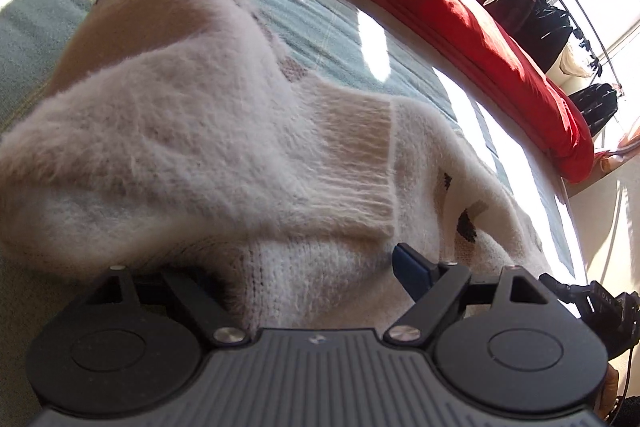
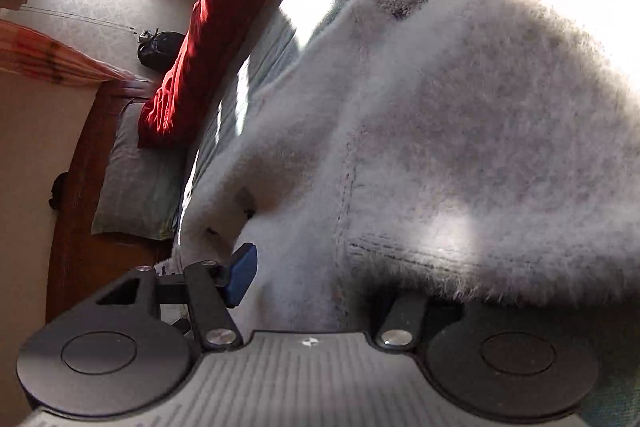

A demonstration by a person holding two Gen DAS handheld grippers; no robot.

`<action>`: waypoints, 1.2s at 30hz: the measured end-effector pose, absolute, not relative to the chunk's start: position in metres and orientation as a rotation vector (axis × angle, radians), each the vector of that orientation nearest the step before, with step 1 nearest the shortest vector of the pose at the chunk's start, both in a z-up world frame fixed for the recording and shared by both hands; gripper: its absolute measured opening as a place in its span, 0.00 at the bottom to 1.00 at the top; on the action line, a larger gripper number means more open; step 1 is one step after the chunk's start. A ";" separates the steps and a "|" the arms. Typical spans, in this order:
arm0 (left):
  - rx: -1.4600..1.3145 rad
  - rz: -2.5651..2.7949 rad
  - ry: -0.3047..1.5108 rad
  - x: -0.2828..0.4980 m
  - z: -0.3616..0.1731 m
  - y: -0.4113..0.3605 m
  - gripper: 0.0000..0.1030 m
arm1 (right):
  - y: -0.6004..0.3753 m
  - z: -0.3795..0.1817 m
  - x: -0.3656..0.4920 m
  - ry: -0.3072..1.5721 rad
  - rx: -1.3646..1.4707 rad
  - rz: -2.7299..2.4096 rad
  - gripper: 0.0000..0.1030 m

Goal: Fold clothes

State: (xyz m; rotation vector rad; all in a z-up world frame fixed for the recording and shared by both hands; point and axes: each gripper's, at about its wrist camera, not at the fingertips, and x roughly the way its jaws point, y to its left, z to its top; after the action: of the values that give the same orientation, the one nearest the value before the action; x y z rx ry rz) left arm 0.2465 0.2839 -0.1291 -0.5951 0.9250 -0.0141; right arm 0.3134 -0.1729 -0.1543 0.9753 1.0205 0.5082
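A fluffy cream sweater (image 1: 192,131) with brown and black markings lies bunched on a grey-green blanket (image 1: 304,15). Its ribbed cuff (image 1: 356,163) is folded over the body. My left gripper (image 1: 308,267) is open and pushed against the knit. The blue pad (image 1: 412,269) of its right finger shows, while the left finger is buried under fabric. In the right wrist view the same sweater (image 2: 460,131) fills the frame. My right gripper (image 2: 320,283) is open too, with its left blue pad (image 2: 240,275) showing and its right finger under the fuzzy hem.
A red duvet (image 1: 460,11) runs along the far side of the bed. Beyond it stands a rack of dark clothes (image 1: 536,11). The right wrist view shows the red duvet (image 2: 196,39), a grey-green pillow (image 2: 140,183), a wooden bed frame (image 2: 76,211) and a black object (image 2: 160,49) on the floor.
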 end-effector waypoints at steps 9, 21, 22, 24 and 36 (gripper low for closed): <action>-0.482 0.020 0.927 0.236 -0.114 0.278 0.28 | -0.165 -0.117 0.316 0.940 0.717 0.438 0.17; -0.362 -0.107 0.866 0.249 -0.068 0.217 0.13 | -0.225 -0.043 0.294 0.833 0.404 0.284 0.15; -0.357 -0.121 0.859 0.252 -0.065 0.209 0.12 | -0.233 -0.040 0.291 0.828 0.394 0.267 0.15; -0.340 -0.151 0.850 0.257 -0.060 0.190 0.12 | -0.252 -0.033 0.287 0.817 0.392 0.230 0.15; -0.305 -0.260 0.831 0.303 -0.059 0.100 0.10 | -0.341 0.006 0.292 0.751 0.301 0.057 0.15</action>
State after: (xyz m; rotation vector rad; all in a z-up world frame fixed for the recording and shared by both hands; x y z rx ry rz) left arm 0.3031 0.1004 -0.0591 -0.3049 0.8309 -0.2596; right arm 0.2923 -0.3411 0.0061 0.3006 0.7508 0.0566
